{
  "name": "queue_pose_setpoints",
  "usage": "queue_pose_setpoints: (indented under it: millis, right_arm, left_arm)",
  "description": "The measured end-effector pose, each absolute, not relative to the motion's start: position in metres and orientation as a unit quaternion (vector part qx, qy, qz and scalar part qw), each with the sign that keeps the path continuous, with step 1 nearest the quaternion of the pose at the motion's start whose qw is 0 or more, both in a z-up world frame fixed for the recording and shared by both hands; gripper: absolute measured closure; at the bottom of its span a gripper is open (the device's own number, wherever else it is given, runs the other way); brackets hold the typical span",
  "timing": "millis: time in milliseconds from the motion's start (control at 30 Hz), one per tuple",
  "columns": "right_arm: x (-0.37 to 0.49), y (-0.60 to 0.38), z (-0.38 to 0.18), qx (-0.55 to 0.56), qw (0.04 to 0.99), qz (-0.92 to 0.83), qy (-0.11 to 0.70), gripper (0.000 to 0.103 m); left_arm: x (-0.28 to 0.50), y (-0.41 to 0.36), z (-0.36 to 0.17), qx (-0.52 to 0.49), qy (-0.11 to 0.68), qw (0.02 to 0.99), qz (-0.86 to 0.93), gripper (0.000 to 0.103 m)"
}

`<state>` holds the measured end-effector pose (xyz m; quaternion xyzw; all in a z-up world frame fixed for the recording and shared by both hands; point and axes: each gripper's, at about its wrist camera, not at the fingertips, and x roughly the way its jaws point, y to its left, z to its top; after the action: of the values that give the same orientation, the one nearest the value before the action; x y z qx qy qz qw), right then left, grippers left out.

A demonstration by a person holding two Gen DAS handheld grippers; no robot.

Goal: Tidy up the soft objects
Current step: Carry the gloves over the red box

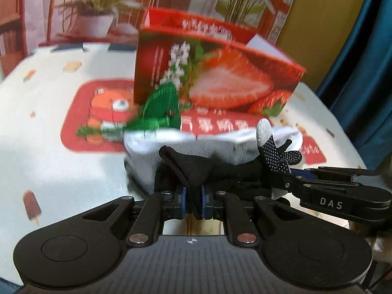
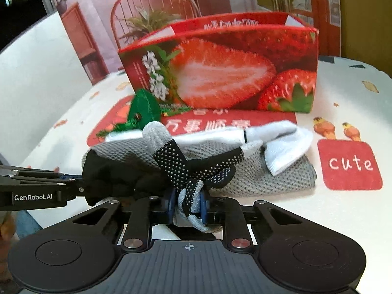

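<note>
Between the two claws, above the grey knit cloth [image 2: 257, 171] and white sock [image 2: 281, 144]: one black dotted glove [image 2: 186, 164], stretched. Left gripper [image 1: 194, 199] pinches its black cuff; right gripper [image 2: 187, 207] pinches its fingers. Strawberry box [image 2: 220, 71] stands behind on the table [image 2: 343, 220]

A white cloth with small printed ice lollies covers the bench [image 1: 49, 161]. On it lies a red mat [image 2: 269, 118] with white characters, and beside it a smaller red patch [image 2: 351, 164] reading "cute". Behind hangs a printed backdrop [image 2: 156, 7] showing a red wire chair, potted plants and a bookshelf. A blue curtain [image 1: 367, 73] hangs at the right edge.
</note>
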<state>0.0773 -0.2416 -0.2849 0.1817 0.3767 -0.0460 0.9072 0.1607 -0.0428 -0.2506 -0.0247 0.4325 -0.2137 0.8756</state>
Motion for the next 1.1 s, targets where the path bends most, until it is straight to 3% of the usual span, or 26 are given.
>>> queue_pose_setpoints:
  millis: [1100]
  right_arm:
    - [0.149, -0.293, -0.168, 0.138, 0.956, -0.046, 0.254, 0.085]
  left_arm:
    - [0.241, -0.072, -0.140, -0.005, 0.291, 0.929, -0.229, 0.091]
